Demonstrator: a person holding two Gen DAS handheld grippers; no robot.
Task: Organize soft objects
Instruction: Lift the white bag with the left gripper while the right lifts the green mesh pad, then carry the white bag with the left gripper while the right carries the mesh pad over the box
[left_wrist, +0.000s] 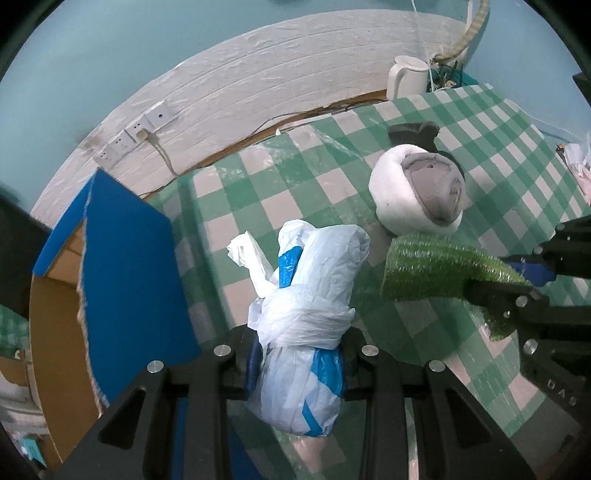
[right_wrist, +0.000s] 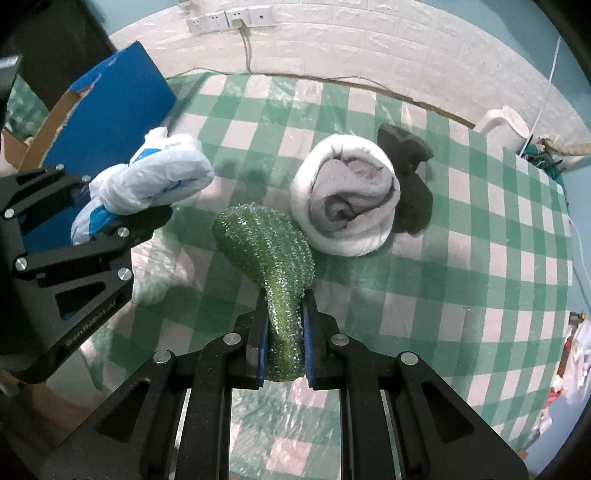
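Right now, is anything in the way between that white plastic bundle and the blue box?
Nothing visible is. The plastic bag bundle, clamped in the left hand-held gripper, hangs beside the blue box, with only bare checkered tablecloth between them.

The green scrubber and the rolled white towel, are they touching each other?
Cannot tell. In the right wrist view the green scrubber, clamped in the right gripper, overlaps the towel's edge, and no view shows a gap or contact plainly.
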